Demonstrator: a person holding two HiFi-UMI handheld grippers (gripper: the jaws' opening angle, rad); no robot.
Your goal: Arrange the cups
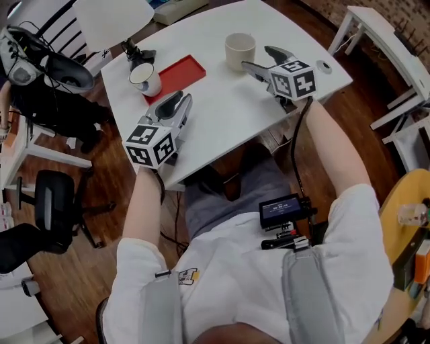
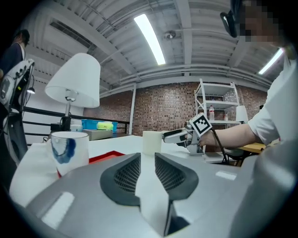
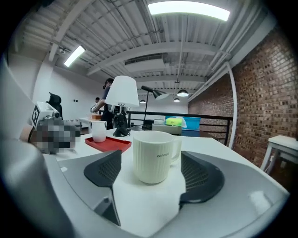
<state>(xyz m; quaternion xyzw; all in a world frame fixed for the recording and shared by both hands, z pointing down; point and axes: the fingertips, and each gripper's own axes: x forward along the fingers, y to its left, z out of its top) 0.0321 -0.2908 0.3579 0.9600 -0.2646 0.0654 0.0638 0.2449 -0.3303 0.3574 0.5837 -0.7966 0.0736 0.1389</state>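
A cream ribbed mug (image 1: 240, 50) stands on the white table (image 1: 222, 114) at the back. My right gripper (image 1: 262, 60) is at its right side; in the right gripper view the mug (image 3: 150, 162) stands between the open jaws of that gripper (image 3: 151, 154), and the pads do not touch it. A white cup with a blue mark (image 1: 144, 79) sits at the left end of a red tray (image 1: 180, 74). My left gripper (image 1: 181, 101) hovers just in front of the tray, its jaws (image 2: 147, 155) a narrow gap apart with nothing between them.
A white table lamp (image 1: 114, 20) stands behind the tray at the table's back left corner. A small round object (image 1: 324, 67) lies near the right edge. Black office chairs (image 1: 54, 201) stand on the floor at the left, white benches (image 1: 383, 40) at the right.
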